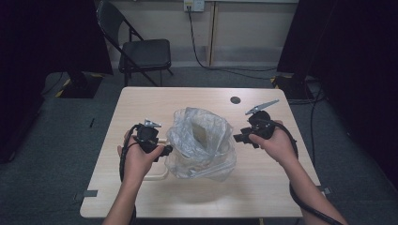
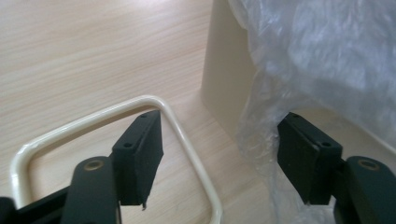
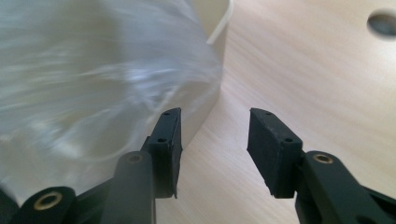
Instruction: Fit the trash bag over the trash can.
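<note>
Though film-veiled, bin [image 1: 199, 129] interior indistinct

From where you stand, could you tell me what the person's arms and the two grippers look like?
Both forearms are bare, with no sleeves showing. The left gripper and right gripper are black, each topped by a grey three-cornered plate and trailing a black cable. Their jaws are flat black blocks with small screw holes, on arms with brass-coloured pivots.

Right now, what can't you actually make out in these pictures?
- Inside of the bin: high view, the crumpled clear bag hides it.
- Bag surface: right gripper view, blurred.
- Handle: left gripper view, cut off by the bottom edge and crossed by the left gripper.
- Dark round mark on the table: too small to tell hole from sticker.
</note>
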